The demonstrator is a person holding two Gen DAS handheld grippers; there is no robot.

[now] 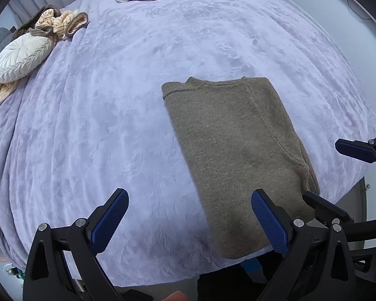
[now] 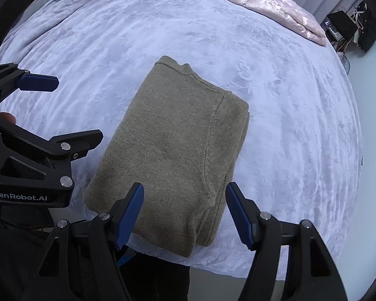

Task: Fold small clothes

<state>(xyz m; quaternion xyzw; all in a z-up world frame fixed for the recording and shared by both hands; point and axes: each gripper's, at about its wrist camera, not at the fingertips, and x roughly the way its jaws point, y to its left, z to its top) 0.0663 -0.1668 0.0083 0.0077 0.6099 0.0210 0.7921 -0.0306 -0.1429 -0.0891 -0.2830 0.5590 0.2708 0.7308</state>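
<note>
The olive-brown knitted sweater (image 2: 173,155) lies flat on the pale lilac plush blanket (image 2: 275,95) covering the bed, already narrowed into a long rectangle with its neckline toward the upper middle of the right wrist view and its hem at the lower edge, close to the blanket's border. The right gripper (image 2: 185,215) hangs above that hem, jaws released, nothing between them. The left gripper (image 1: 190,223) hovers at the lower centre of its own view, also spread and empty, one pad above the sweater's lower left edge.

Judging the risk: the hem sits near the bed's edge, so a shallow pinch could catch the top layer alone and pull the folded sleeve loose. Uneven lifting by the two claws would skew the next fold, and the plush blanket may get pinched too
</note>
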